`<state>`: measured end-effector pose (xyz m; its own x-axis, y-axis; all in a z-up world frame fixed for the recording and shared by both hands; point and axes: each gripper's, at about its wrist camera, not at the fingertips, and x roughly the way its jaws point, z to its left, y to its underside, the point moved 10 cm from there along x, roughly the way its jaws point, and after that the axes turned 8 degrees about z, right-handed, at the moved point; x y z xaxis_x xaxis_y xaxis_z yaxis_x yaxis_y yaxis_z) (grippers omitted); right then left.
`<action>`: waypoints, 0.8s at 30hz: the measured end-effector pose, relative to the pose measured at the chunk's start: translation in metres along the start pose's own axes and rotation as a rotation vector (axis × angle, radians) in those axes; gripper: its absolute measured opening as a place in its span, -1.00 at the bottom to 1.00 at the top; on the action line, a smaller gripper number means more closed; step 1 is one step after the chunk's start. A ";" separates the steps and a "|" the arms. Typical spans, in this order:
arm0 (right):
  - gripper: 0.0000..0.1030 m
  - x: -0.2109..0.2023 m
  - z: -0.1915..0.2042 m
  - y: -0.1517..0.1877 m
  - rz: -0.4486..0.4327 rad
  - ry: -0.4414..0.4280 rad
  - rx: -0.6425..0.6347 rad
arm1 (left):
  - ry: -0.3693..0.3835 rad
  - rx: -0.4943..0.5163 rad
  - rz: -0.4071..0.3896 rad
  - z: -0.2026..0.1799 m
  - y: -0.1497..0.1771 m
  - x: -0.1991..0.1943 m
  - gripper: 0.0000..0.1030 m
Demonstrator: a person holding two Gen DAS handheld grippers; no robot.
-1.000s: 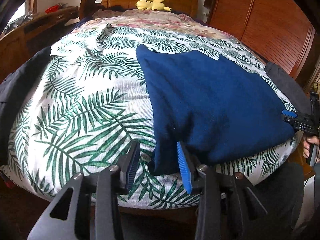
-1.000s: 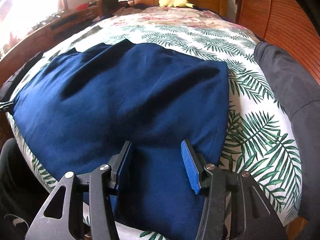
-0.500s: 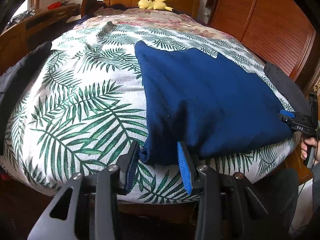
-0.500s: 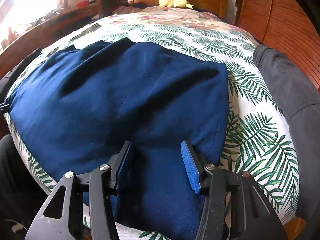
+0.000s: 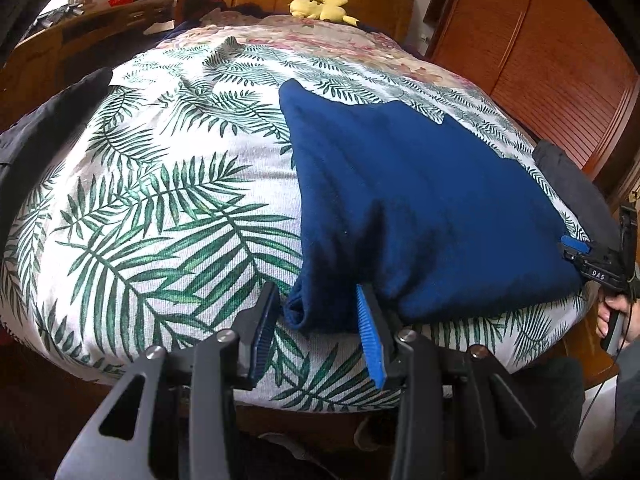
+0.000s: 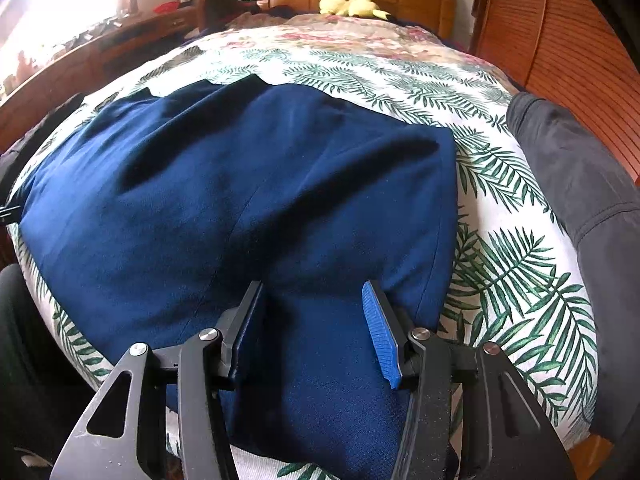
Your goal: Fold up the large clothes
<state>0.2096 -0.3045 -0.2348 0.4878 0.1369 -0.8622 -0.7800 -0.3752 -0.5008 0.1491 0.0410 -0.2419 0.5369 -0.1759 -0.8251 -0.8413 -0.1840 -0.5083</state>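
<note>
A dark blue garment (image 5: 420, 208) lies folded on the bed's palm-leaf cover (image 5: 160, 208), its near edge reaching the foot of the bed. In the left wrist view its near left corner sits between the fingers of my left gripper (image 5: 316, 332). Those jaws are closing, but a gap still shows beside each pad. In the right wrist view my right gripper (image 6: 312, 336) straddles the garment (image 6: 240, 184) at its near right part, jaws wide, with flat cloth between the fingers. From the left wrist view that gripper shows at the garment's far right corner, held by a hand (image 5: 612, 312).
A dark grey garment (image 6: 580, 184) lies along the bed's right side and another dark cloth (image 5: 48, 128) on the left. A yellow plush toy (image 5: 320, 6) rests by the wooden headboard. A wooden wardrobe (image 5: 540, 60) stands right, a wooden desk (image 6: 80, 60) left.
The left gripper's jaws have narrowed a little around the garment's corner, and its view has shifted slightly. The right gripper's view is almost the same.
</note>
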 end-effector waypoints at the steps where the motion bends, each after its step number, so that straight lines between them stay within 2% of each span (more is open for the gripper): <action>1: -0.02 0.000 0.000 0.000 -0.003 -0.001 -0.001 | 0.020 -0.004 -0.013 -0.003 -0.002 -0.003 -0.54; 3: -0.02 0.000 0.000 0.000 -0.015 -0.002 -0.003 | 0.037 0.007 -0.046 -0.011 -0.011 -0.012 -0.85; 7: -0.02 -0.001 0.000 0.001 -0.046 -0.010 0.009 | 0.043 0.072 -0.137 -0.040 -0.043 -0.041 -0.90; 11: -0.02 -0.004 -0.001 -0.001 -0.061 -0.019 0.017 | 0.078 0.177 -0.206 -0.095 -0.084 -0.067 -0.92; 16: -0.03 -0.017 -0.006 -0.001 -0.084 -0.058 0.039 | 0.138 0.307 -0.260 -0.175 -0.126 -0.080 -0.93; 20: -0.05 -0.044 -0.015 0.005 -0.116 -0.044 0.042 | 0.223 0.401 -0.269 -0.252 -0.144 -0.079 -0.93; 24: -0.05 -0.073 -0.031 0.018 -0.148 -0.003 0.047 | 0.320 0.478 -0.212 -0.331 -0.140 -0.055 -0.94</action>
<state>0.1724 -0.3497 -0.1780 0.5974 0.1903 -0.7790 -0.7173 -0.3076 -0.6252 0.2575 -0.2433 -0.0438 0.6253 -0.4781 -0.6168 -0.6094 0.1946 -0.7686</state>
